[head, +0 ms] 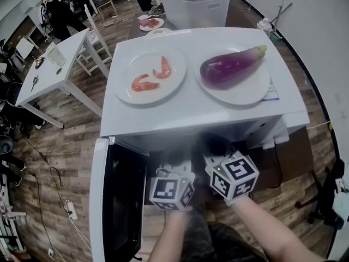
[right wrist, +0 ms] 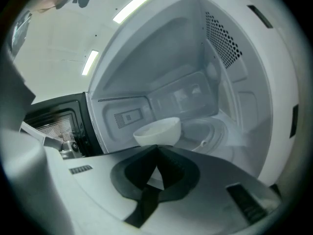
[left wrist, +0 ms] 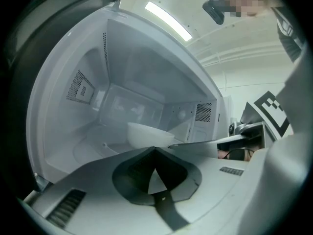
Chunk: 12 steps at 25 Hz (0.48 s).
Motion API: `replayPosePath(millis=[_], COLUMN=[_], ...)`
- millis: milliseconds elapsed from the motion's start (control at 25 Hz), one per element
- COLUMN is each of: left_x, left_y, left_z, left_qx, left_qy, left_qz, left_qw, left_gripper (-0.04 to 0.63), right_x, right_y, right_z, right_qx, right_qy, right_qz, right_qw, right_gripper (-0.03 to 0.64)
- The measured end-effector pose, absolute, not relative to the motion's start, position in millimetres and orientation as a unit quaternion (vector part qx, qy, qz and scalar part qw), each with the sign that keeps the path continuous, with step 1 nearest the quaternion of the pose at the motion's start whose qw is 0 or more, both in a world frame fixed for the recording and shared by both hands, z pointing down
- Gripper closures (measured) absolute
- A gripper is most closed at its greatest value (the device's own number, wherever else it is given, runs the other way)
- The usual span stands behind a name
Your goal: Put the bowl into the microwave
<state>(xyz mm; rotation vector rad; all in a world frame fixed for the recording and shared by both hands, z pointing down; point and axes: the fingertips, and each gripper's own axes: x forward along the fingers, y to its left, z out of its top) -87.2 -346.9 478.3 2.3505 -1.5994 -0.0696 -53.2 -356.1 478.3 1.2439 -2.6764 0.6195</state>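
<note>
- The microwave (head: 180, 118) stands with its door (head: 117, 201) swung wide open to the left.
- The white bowl (right wrist: 157, 131) is inside the microwave's cavity, upright, low down and toward the front.
- In the right gripper view, the bowl is left of the round glass tray (right wrist: 212, 131). Its base is hidden behind the claw tips, so what it rests on cannot be told.
- The left claw (left wrist: 155, 149) is closed, its two tips meeting in a point with nothing between them. The bowl (left wrist: 149, 135) sits just beyond that point.
- The right claw (right wrist: 156, 147) is closed too and holds nothing. Its tips are just in front of the bowl's lower side, and whether they touch it cannot be told.
- From the head view, both grippers are side by side at the cavity's mouth, the left marker cube (head: 172, 192) close beside the right marker cube (head: 234, 176).
- On the microwave's top are two white plates. The left plate (head: 122, 89) carries two shrimp (head: 143, 83), and the right plate (head: 259, 89) carries a purple eggplant (head: 232, 65) lying on its side.
- Behind the microwave stands a large clear bin (head: 196, 4).
- A white desk (head: 54, 78) stands well off to the left on the wood floor (head: 71, 141), with a person (head: 54, 10) beyond it.
</note>
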Motion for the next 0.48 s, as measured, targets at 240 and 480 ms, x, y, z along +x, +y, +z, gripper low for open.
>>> replayPosePath(millis=[240,480], left_x=[-86.5,-83.7], left_y=[-347.8,-347.2], left_z=[477.3,478.4], left_qx=[0.817,0.818], left_qy=[-0.557,-0.556], left_qz=[-0.027,-0.026], left_qw=[0.148,0.147], left_gripper=[0.595,0.595], right_x=[-53.4,-54.4], right_y=[-357.2,-356.1], right_z=[479.3,480.9], right_qx=[0.416,0.407], right_qy=[-0.884,-0.888], right_qz=[0.205,0.205], right_qw=[0.061,0.064], right_gripper=[0.612,0.612])
